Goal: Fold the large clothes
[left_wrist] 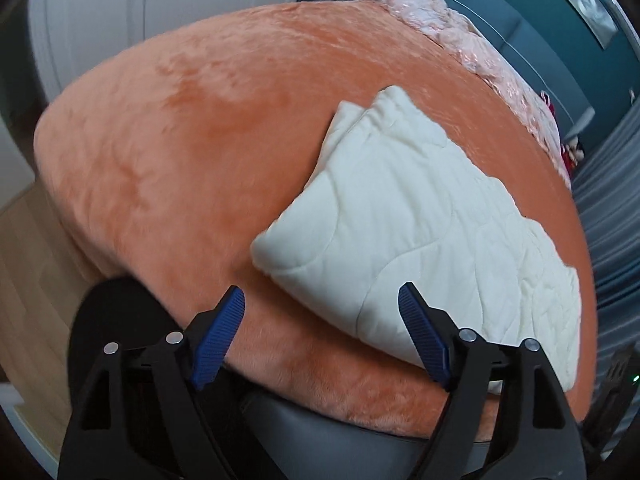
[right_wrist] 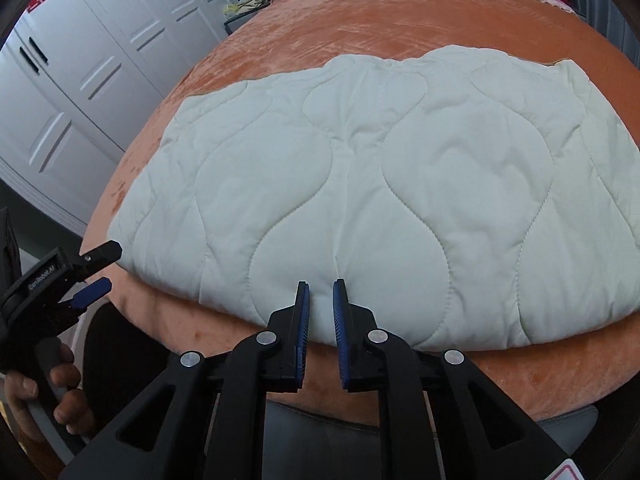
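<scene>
Lying folded on the orange plush blanket (right_wrist: 400, 28) of a bed is a white quilted garment (right_wrist: 380, 200), which fills the middle of the right wrist view and runs from the centre to the lower right of the left wrist view (left_wrist: 420, 224). Its near edge sits close to the blanket's lower rim in both views.

At the bottom centre of the right wrist view, the right hand-held gripper (right_wrist: 321, 312) has its blue-padded fingers drawn close together with a narrow gap between them, their tips over the garment's near hem; I cannot tell whether any cloth is pinched. The left hand-held gripper (left_wrist: 322, 306) stands wide apart and holds nothing, one finger over the blanket and the other over the garment's near edge. It also shows at the lower left of the right wrist view (right_wrist: 100, 268), just beside the garment's corner.

White wardrobe doors (right_wrist: 100, 60) fill the upper left there, and a pink crumpled cover (left_wrist: 460, 36) lies along the bed's far side.
</scene>
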`<move>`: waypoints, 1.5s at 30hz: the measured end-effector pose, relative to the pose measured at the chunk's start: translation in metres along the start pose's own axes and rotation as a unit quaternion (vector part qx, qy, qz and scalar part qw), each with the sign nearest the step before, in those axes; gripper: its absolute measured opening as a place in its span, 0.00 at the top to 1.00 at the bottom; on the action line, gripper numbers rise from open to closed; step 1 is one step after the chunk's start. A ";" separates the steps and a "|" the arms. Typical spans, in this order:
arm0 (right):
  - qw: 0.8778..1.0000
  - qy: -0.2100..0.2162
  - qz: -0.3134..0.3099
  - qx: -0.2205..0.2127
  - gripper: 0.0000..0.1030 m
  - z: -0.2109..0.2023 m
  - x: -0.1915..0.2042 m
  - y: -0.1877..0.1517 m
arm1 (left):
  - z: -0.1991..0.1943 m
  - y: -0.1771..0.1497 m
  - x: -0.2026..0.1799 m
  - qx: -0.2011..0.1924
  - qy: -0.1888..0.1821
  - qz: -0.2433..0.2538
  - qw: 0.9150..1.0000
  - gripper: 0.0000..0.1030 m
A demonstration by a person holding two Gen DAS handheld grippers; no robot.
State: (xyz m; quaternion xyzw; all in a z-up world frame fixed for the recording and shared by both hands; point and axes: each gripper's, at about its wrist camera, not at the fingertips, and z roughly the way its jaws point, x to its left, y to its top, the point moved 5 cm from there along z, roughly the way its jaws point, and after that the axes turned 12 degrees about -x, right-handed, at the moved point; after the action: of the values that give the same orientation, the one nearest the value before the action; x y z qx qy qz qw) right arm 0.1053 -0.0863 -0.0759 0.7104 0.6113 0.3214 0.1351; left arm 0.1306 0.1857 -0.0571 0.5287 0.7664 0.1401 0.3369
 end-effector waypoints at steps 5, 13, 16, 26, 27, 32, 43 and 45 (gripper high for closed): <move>1.000 0.004 0.026 0.007 0.96 0.014 -0.014 -0.006 | 0.020 -0.007 0.007 0.022 -0.015 -0.039 0.999 0.25; 1.000 -0.007 0.005 0.004 0.96 0.021 -0.011 -0.014 | 0.044 0.000 -0.015 0.031 -0.036 -0.052 0.998 0.44; 1.000 -0.005 0.009 0.002 0.96 0.021 -0.013 -0.015 | 0.032 0.005 -0.034 0.021 -0.039 -0.021 0.999 0.67; 0.996 0.039 0.077 -0.012 0.94 -0.011 -0.027 -0.003 | -0.073 0.035 -0.166 -0.075 -0.161 0.102 0.979 0.85; 0.996 0.042 0.080 -0.023 0.94 -0.020 -0.030 0.000 | -0.084 0.032 -0.184 -0.081 -0.174 0.120 0.974 0.85; 0.992 0.038 0.120 -0.011 0.95 -0.024 -0.066 -0.005 | -0.108 0.009 -0.254 -0.079 -0.227 0.175 0.955 0.86; 0.982 0.064 0.177 -0.029 0.89 -0.080 -0.138 -0.008 | -0.082 -0.081 -0.349 -0.004 -0.242 0.295 0.924 0.86; 0.980 0.031 0.190 -0.046 0.89 -0.106 -0.171 -0.007 | -0.067 -0.099 -0.357 0.025 -0.236 0.302 0.923 0.86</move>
State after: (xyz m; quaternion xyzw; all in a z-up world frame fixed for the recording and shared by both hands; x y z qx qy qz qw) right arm 0.0261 -0.2690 -0.0496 0.7961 0.4539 0.3909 0.0854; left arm 0.0917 -0.1670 0.0670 0.7611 0.4717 0.0875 0.4365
